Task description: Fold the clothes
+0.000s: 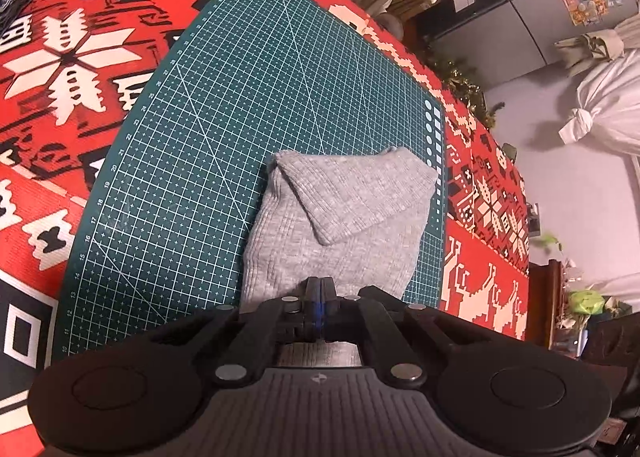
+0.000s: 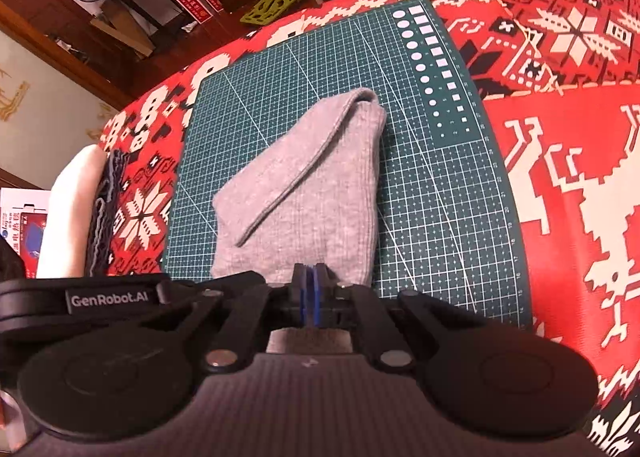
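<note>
Left gripper (image 1: pixel 319 282) is sitting low over the near edge of the grey garment (image 1: pixel 340 217), jaws clamped together; cloth is running under them, so it is pinching the garment's near hem. Garment is lying on the green mat (image 1: pixel 200 137), toward its right side, one flap folded diagonally over the top. Mat is resting on the red patterned cloth (image 1: pixel 80 57). Right gripper (image 2: pixel 310 271) is posed the same, jaws clenched on the garment's (image 2: pixel 300 177) near edge. Only the right view is showing dark folded clothes (image 2: pixel 105 213) left of the mat (image 2: pixel 440 185); only the left view is showing a white tied bag (image 1: pixel 600 105).
</note>
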A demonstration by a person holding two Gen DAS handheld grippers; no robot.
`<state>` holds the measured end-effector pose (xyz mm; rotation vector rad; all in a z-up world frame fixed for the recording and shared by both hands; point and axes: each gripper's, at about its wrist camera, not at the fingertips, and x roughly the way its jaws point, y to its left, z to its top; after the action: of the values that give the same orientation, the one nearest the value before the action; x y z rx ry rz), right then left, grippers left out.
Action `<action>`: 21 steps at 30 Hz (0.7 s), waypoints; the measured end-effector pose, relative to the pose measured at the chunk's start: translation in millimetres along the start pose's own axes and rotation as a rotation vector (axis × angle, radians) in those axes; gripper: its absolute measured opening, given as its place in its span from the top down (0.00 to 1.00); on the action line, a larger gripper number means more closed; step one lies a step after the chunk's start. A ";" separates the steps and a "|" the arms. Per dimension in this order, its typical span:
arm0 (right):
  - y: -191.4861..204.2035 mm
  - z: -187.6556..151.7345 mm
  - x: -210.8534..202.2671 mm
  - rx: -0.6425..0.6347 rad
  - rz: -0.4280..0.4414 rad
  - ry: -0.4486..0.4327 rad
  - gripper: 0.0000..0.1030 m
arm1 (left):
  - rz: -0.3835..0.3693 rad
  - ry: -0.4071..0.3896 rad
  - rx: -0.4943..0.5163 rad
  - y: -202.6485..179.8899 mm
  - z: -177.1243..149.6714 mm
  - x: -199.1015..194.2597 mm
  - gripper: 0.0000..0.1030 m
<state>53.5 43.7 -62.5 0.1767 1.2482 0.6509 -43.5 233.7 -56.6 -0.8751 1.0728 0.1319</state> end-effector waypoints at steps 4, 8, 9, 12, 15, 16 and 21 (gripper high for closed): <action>-4.7 1.6 -1.5 0.024 0.016 0.008 0.99 | -0.009 -0.002 -0.002 -0.8 -4.0 -11.2 0.98; -5.9 0.8 -17.4 0.047 0.039 0.003 0.96 | -0.012 0.006 0.009 -5.7 -10.7 -20.6 0.98; -5.5 -0.3 -21.0 0.048 0.041 0.004 0.96 | -0.011 0.013 0.012 -7.1 -12.3 -20.6 0.98; -2.6 -5.6 -23.3 0.050 0.055 0.034 0.96 | 0.008 0.032 0.014 -7.0 -13.2 -16.5 0.98; 3.9 -10.7 -17.2 0.026 0.029 0.063 0.96 | 0.031 0.050 0.015 -5.7 -13.0 -11.2 0.97; 5.7 -12.2 -12.6 0.015 0.009 0.069 0.96 | 0.039 0.056 0.015 -5.3 -12.9 -9.4 0.95; 7.3 -16.3 -1.9 -0.004 -0.024 0.068 0.98 | 0.063 0.067 0.013 -3.8 -13.3 -4.3 0.95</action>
<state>35.5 45.0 -62.9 0.1372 1.3120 0.6435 -53.2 223.5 -53.5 -0.8397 1.1626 0.1490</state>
